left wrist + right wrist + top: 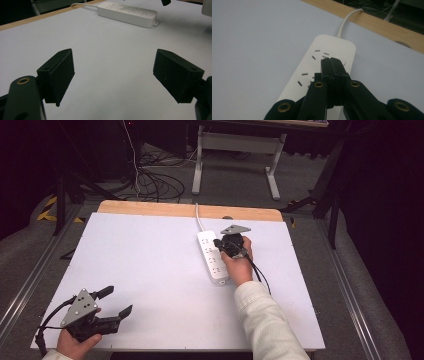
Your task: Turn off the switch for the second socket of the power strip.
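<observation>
A white power strip [212, 257] lies lengthwise on the right half of the white tabletop [150, 270], its cord [199, 217] running off the far wooden edge. My right tool [332, 60] has its jaws pressed fully together, holding nothing, tips poised at the round switch [342, 61] near the strip's cord end. To press well, I judge I should come straight down on the button's centre, gently, so the strip does not slide. My left tool [116, 301] rests well apart at the near left corner, jaws wide open and empty.
</observation>
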A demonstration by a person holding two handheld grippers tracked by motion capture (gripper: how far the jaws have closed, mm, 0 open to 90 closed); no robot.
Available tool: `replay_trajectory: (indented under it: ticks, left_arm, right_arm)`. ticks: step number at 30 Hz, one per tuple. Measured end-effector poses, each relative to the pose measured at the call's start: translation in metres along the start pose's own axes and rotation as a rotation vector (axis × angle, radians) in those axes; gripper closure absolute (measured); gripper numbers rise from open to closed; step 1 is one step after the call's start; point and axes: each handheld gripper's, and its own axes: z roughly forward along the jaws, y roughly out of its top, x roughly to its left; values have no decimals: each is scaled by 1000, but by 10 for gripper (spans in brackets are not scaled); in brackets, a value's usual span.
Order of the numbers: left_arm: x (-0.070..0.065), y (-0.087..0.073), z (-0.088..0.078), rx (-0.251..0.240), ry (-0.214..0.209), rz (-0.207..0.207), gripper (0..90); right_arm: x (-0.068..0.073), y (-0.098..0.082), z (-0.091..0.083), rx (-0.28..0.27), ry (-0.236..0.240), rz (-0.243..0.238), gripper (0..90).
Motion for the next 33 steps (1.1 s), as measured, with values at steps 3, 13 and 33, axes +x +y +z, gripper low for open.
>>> replay_trajectory:
  ticks: [3, 13, 33]
  left_arm:
    - [-1, 0, 0, -2, 0, 0, 179]
    - [-1, 0, 1, 1, -1, -4, 179]
    - [-1, 0, -1, -4, 1, -14, 179]
  right_arm:
    - [2, 3, -6, -1, 11, -11, 900]
    - [6, 10, -19, -28, 33, -23, 900]
    - [14, 20, -71, -84, 126, -23, 751]
